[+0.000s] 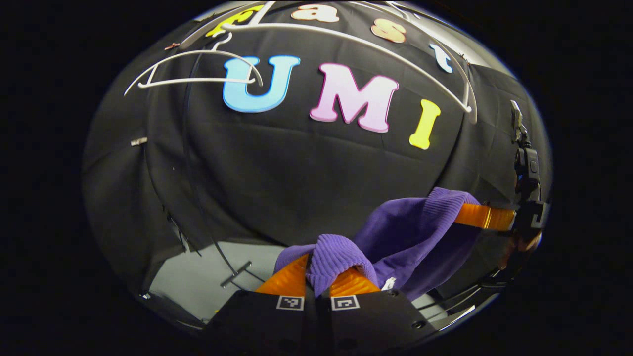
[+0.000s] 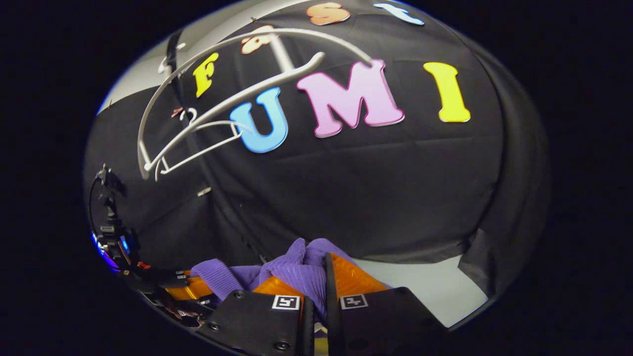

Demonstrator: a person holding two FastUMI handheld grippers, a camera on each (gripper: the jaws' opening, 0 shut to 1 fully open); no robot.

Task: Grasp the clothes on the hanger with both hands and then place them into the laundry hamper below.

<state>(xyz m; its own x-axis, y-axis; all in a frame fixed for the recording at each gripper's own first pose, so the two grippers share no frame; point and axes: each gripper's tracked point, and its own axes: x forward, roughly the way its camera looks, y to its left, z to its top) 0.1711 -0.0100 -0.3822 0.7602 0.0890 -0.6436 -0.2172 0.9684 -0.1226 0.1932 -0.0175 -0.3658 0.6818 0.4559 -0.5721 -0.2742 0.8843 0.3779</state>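
Left gripper (image 1: 319, 277): jaws pinching a ribbed purple fold of the garment (image 1: 405, 232), seen at the near edge of the left gripper view. The cloth stretches from there to the far right, where the right gripper (image 1: 487, 216) holds its other end. Right gripper view: jaws pressed on a bunched purple fold (image 2: 301, 269); the left gripper (image 2: 190, 289) sits at the near left, gripping the same cloth. The white hanger (image 1: 198, 74) hangs bare above on the rail (image 1: 356, 44), well apart from the garment.
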